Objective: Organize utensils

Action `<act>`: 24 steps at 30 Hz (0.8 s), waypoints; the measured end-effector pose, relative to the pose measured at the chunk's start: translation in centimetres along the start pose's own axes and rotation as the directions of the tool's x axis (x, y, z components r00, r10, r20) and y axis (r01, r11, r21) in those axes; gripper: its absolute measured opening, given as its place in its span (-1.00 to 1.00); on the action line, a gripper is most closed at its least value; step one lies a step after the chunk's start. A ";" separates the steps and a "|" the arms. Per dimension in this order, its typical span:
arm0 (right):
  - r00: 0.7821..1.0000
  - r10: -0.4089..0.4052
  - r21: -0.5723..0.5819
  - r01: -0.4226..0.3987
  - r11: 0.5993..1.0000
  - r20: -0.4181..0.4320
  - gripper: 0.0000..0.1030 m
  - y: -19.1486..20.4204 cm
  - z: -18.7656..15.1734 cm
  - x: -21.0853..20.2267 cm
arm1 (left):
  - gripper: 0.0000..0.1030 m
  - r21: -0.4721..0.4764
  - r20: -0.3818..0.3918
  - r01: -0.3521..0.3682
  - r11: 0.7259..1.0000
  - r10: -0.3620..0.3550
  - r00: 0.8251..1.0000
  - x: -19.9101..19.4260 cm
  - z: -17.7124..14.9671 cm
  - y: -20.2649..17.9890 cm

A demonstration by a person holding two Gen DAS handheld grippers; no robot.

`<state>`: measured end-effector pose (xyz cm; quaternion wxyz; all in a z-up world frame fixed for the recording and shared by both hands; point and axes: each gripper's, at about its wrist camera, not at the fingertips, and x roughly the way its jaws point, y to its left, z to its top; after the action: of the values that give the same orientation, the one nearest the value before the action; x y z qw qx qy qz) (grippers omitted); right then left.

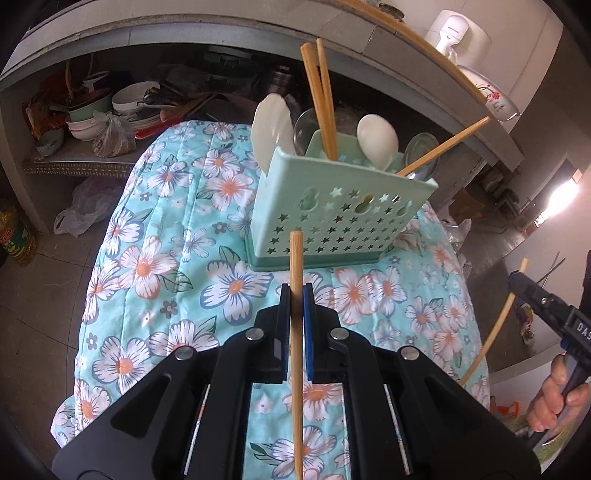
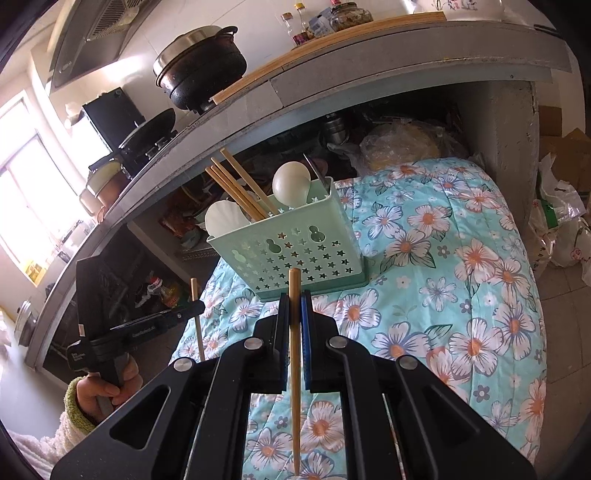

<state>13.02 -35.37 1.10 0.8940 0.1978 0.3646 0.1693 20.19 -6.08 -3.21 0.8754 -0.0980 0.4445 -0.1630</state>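
i had the left gripper (image 1: pixel 296 295) clenched on one thin wooden chopstick (image 1: pixel 296 354), the right gripper (image 2: pixel 294 302) on another (image 2: pixel 294 369), both short of the star-punched mint plastic utensil holder (image 1: pixel 332 218); next, i judged, tip them in.

You have a table covered with a floral quilt (image 1: pixel 155 266) (image 2: pixel 443 258), teal with white and orange flowers. One thing stands directly on it: the mint holder (image 1: pixel 332 218) (image 2: pixel 295 254), a star-punched caddy on a darker base. The holder sits toward the quilt's far end, close to the grey counter (image 1: pixel 184 33) (image 2: pixel 369 70) behind it. Around the holder the quilt lies bare on every side you can see, and it drapes over the table's edges near the tiled floor (image 1: pixel 40 295) (image 2: pixel 569 332).
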 end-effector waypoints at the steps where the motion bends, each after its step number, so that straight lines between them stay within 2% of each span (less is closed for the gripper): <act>1: 1.000 0.003 0.001 -0.003 1.000 0.005 -0.88 -0.1 0.0 -0.2 | -0.89 0.005 0.007 0.007 1.000 -0.007 1.000 -0.7 0.0 -0.5; 7: 0.999 0.012 0.015 -0.012 1.000 0.037 -0.88 -1.5 -0.2 -1.8 | -0.89 0.038 0.067 0.023 0.999 -0.026 0.997 -3.9 2.1 -2.1; 10: 0.999 0.017 0.032 -0.018 0.999 0.048 -0.88 -2.3 -0.3 -2.4 | -0.89 0.047 0.119 0.045 0.998 -0.051 0.992 -5.8 3.8 -2.9; 12: 0.999 0.022 0.045 -0.024 0.999 0.048 -0.88 -2.9 -0.4 -2.6 | -0.89 0.057 0.180 0.050 0.997 -0.060 0.982 -7.5 5.0 -3.7; 15: 0.999 0.025 0.059 -0.028 0.998 0.046 -0.88 -3.5 -0.5 -2.7 | -0.89 0.068 0.294 0.055 0.996 -0.073 0.953 -10.3 7.2 -4.5; 19: 0.999 0.029 0.070 -0.032 0.997 0.041 -0.88 -4.1 -0.6 -2.6 | -0.89 0.055 0.452 0.046 0.997 -0.066 0.890 -13.3 10.4 -5.2; 21: 0.999 0.032 0.071 -0.035 0.997 0.038 -0.88 -4.1 -0.6 -2.4 | -0.89 0.036 0.507 0.054 0.998 -0.064 0.859 -13.9 11.8 -5.3; 24: 0.999 0.031 0.071 -0.034 0.997 0.032 -0.88 -4.2 -0.7 -2.2 | -0.89 0.005 0.561 0.032 0.999 -0.029 0.827 -13.5 13.5 -5.5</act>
<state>11.64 -39.83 -0.06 0.8890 0.2382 0.3533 0.1675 22.58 -5.77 16.52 0.9643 -0.1506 0.1668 -0.1399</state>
